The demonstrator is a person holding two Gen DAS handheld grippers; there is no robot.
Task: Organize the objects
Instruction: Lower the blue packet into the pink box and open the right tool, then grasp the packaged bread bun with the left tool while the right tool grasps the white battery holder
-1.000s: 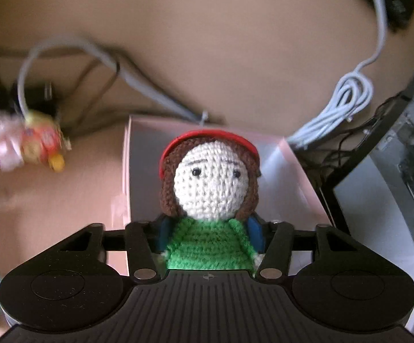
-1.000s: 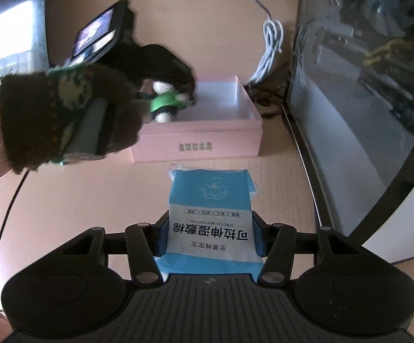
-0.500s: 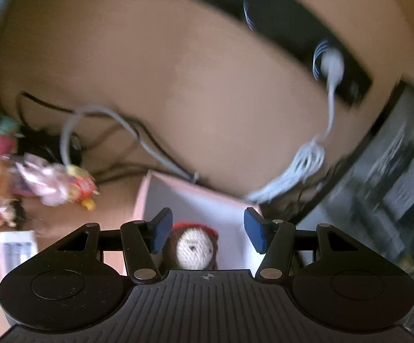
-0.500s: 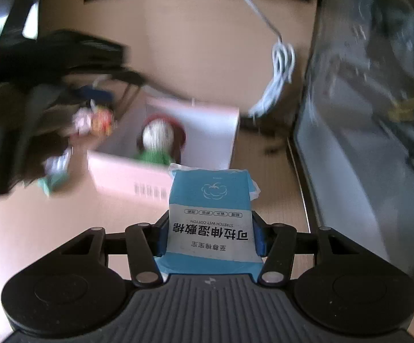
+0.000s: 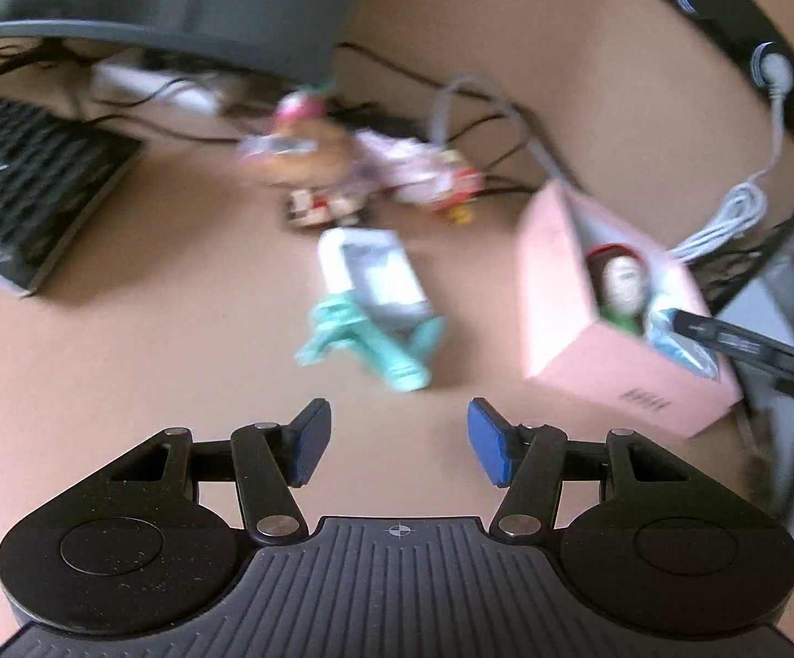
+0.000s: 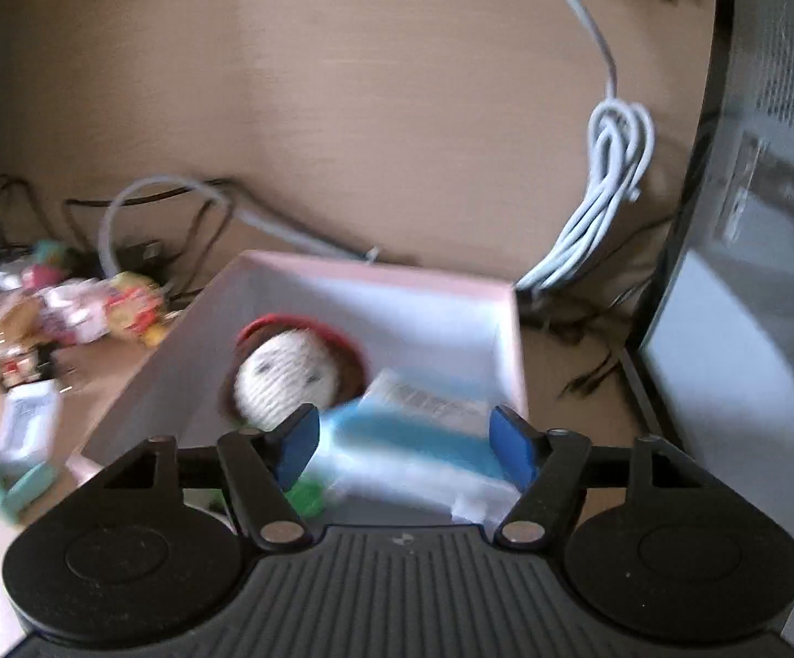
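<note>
My left hand-held gripper [image 5: 398,445] is released, its blue pads [image 5: 486,448] spread wide with nothing between them, hanging over bare tabletop [image 5: 150,362]. Just ahead of it lies a teal figure [image 5: 367,340] with a white packet [image 5: 378,271] against it. Farther ahead sits a blurred cluster of toys [image 5: 364,175] among dark cables. Ahead and to the left is a black keyboard [image 5: 24,186] under a monitor's edge. Ahead and to the right stands the pink box [image 5: 556,285], and inside it I see the doll [image 5: 622,282] with its red cap, and beside the doll the pale blue pack [image 5: 682,345].

My right hand-held gripper [image 6: 405,443] is over the box's [image 6: 309,301] near edge, fingers apart. The pack [image 6: 419,449] lies between the pads [image 6: 512,447], blurred; the pads look spread beyond its sides, so I read this one as released too, though the blur keeps me from being sure of contact. The doll [image 6: 287,378] lies just ahead and left of the fingers, touching the pack's left edge, its green body down by the left pad. A coiled white cable [image 6: 611,175] hangs ahead to the right, beside a grey case [image 6: 770,219]. To the left, outside the box, are the toys [image 6: 84,307], the packet [image 6: 29,422] and the teal figure [image 6: 13,485].
</note>
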